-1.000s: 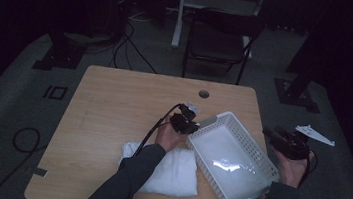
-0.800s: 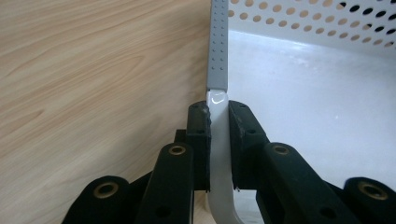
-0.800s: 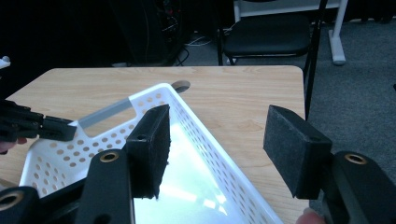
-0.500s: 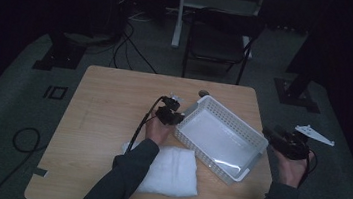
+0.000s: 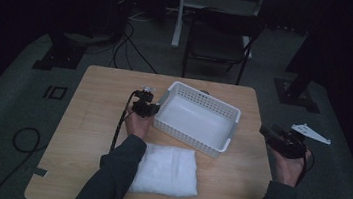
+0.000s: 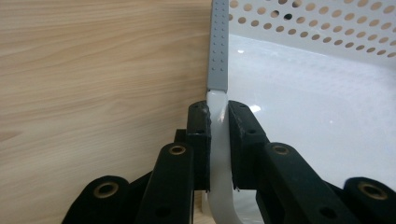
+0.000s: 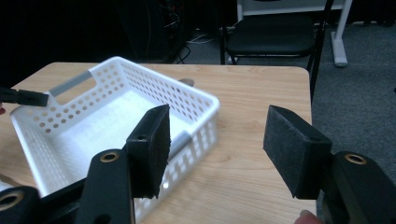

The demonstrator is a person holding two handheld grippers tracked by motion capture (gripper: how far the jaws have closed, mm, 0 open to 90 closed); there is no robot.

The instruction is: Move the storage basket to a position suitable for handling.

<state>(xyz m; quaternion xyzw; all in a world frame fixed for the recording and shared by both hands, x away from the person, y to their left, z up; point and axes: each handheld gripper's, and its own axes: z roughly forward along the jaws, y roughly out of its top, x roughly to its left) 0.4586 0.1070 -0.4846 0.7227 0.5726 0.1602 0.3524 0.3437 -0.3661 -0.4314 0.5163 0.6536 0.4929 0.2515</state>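
A white perforated plastic basket [image 5: 196, 122] stands empty on the wooden table [image 5: 97, 110], in its far middle. My left gripper [image 5: 156, 108] is at the basket's left end, shut on the rim. In the left gripper view the pads [image 6: 201, 135] squeeze the white rim [image 6: 217, 140] just below a grey handle strip [image 6: 218, 46]. My right gripper [image 5: 267, 131] hovers off the table's right edge, open and empty. In the right gripper view its jaws [image 7: 219, 135] point toward the basket [image 7: 93, 121] from a distance.
A folded white cloth [image 5: 166, 170] lies near the front edge, beside the left forearm. A black chair [image 5: 221, 39] stands behind the table. Cables [image 5: 130, 49] and stand bases sit on the dark floor. Bare wood shows on the table's left part.
The left gripper has pulled the basket from the table's right front toward the far middle, turning it. The right gripper has stayed put.
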